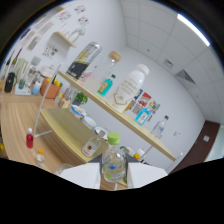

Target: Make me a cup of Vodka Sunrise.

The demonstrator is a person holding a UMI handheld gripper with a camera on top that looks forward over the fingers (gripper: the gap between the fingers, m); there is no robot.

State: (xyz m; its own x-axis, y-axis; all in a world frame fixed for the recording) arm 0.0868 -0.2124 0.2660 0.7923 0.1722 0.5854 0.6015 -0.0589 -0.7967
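- The hand-held gripper point(114, 181) is carrying a small clear bottle with a green cap point(114, 159); the bottle is sitting upright between the two pale fingers, whose inner edges appear to be pressing on its sides, so I judge them clamped on it.
- The view is tilting strongly, which suggests the bottle is being held off any surface, probably so it can be brought over to where the drink is being mixed.
- At about 12 to 2 o'clock beyond the fingers, a long wooden shelf point(150, 135) is running across, holding a white jar point(131, 86), a dark can point(83, 60) and a blue-capped bottle point(106, 85) as stock within reach.
- Lower, at 10 o'clock, a wooden table point(65, 131) is carrying bowls and a red-labelled glass point(90, 147).
- A small red bottle point(30, 138) is standing at 9 o'clock, well apart, likely a syrup waiting for its turn.
- No cup for the cocktail is clearly showing.
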